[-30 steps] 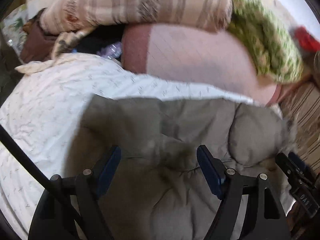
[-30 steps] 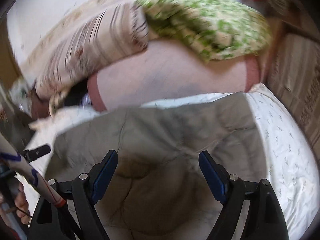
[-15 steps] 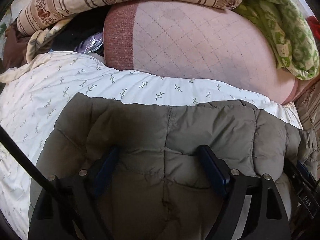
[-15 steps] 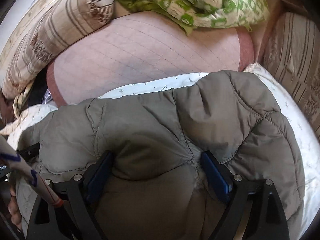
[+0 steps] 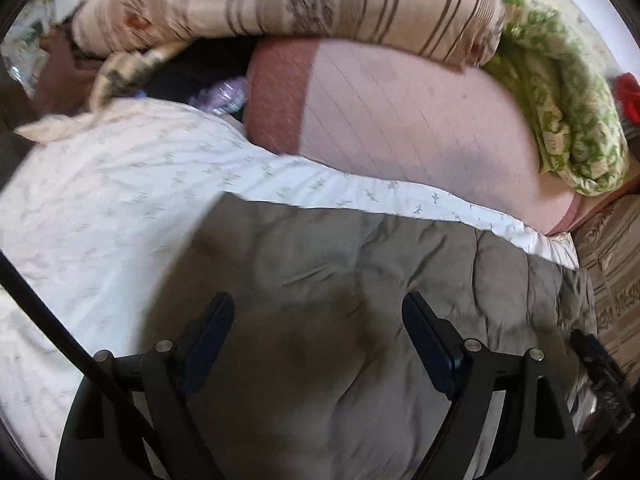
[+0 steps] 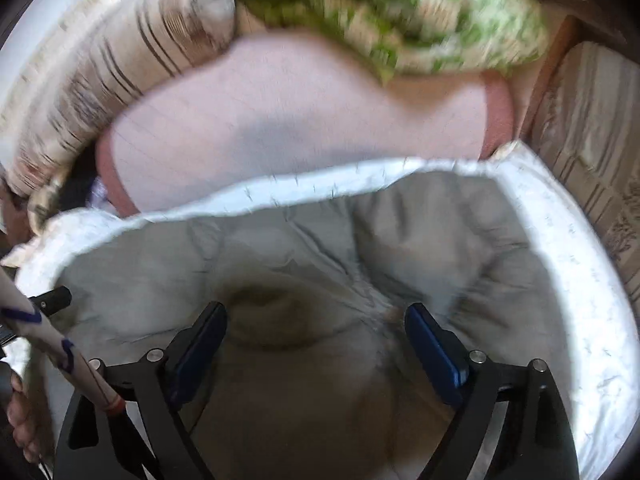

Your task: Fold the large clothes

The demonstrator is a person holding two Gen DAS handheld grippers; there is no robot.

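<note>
No writing, label, brand or number can be read in either view. The other claw point(image 5: 600, 376) at the right edge of the left wrist view carries a small pale marking, too blurred to make out. The sheet point(image 5: 120, 184) bears only a printed sprig pattern, no lettering.

Bed point(image 5: 120, 184) piled with pillows point(image 5: 400, 120)

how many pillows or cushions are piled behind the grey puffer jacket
3: striped beige pillow on top left, pink quilted cushion beneath, green patterned pillow at right. More may be hidden.
</note>
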